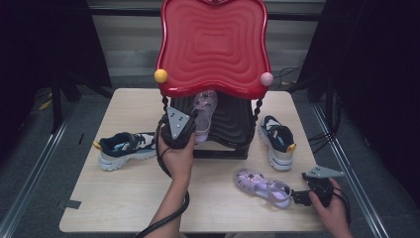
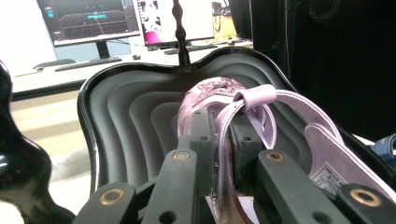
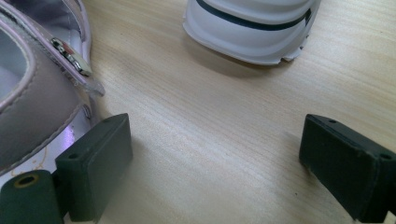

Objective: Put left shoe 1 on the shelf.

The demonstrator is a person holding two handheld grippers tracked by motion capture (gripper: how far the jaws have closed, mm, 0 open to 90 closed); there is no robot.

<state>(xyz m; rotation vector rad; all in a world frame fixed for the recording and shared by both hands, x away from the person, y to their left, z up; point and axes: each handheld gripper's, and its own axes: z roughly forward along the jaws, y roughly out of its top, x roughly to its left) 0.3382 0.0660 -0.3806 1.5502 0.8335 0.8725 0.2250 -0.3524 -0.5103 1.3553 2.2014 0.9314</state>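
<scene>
My left gripper (image 1: 194,124) is shut on the heel strap of a lilac sandal (image 1: 205,106), toe pointing away, over the black wavy lower shelf (image 1: 233,124) of a small rack. In the left gripper view the jaws (image 2: 219,128) pinch the strap, with the sandal (image 2: 327,154) lying over the black shelf (image 2: 126,112). A second lilac sandal (image 1: 262,187) lies on the table at front right. My right gripper (image 1: 298,197) stands open just right of its heel. In the right gripper view nothing is between the open jaws (image 3: 215,154), and the sandal (image 3: 32,98) touches the left one.
The rack's red wavy top (image 1: 213,44) overhangs the black shelf, with a yellow ball (image 1: 161,76) and a pink ball (image 1: 266,79) at its corners. A navy-and-white sneaker (image 1: 121,148) lies left on the wooden table (image 1: 124,198), another sneaker (image 1: 277,141) right of the rack.
</scene>
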